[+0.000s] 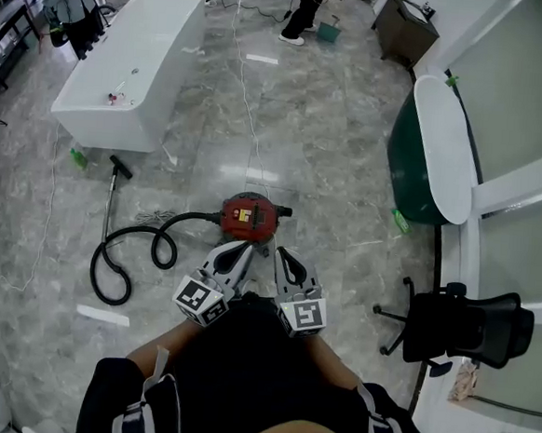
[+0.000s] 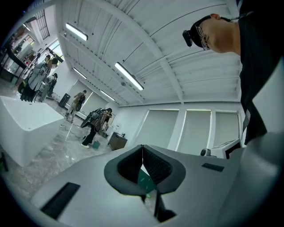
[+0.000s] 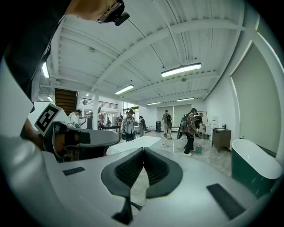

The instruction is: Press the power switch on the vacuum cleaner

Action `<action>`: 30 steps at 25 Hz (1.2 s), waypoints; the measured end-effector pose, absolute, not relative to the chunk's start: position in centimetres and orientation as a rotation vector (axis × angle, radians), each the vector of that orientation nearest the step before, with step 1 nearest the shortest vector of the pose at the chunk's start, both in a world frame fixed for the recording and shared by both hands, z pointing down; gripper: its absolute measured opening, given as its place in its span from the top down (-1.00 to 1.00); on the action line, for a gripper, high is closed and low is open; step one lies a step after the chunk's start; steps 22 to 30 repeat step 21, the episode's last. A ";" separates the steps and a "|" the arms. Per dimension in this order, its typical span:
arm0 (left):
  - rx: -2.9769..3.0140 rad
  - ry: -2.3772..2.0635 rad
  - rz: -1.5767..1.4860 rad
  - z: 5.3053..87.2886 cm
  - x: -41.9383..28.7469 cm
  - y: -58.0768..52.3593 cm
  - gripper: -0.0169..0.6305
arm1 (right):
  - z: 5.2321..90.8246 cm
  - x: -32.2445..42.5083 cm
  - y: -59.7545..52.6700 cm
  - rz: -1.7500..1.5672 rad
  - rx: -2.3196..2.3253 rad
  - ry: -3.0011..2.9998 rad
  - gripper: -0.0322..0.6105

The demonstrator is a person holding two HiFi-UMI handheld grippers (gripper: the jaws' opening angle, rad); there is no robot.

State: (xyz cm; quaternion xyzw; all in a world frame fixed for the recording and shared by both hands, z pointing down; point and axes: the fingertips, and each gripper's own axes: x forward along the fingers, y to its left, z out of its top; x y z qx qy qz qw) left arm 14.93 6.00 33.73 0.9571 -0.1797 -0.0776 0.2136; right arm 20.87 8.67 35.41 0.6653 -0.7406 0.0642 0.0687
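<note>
A red canister vacuum cleaner with a yellow label on top sits on the marble floor, straight ahead of me in the head view. Its black hose loops to the left and ends in a wand. My left gripper and right gripper are held side by side at waist height, a little nearer than the vacuum, neither touching it. Both point forward and up: the left gripper and right gripper each show jaws pressed together with nothing between them. The vacuum is not in either gripper view.
A white bathtub stands at the far left and a green one at the right. A black office chair is at the near right. A white cable runs across the floor from the vacuum. People stand at the back of the room.
</note>
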 end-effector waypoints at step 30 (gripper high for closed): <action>2.618 -0.532 -0.234 32.4 13.7 6.1 0.89 | 33.8 20.2 9.5 0.118 2.026 -2.158 0.85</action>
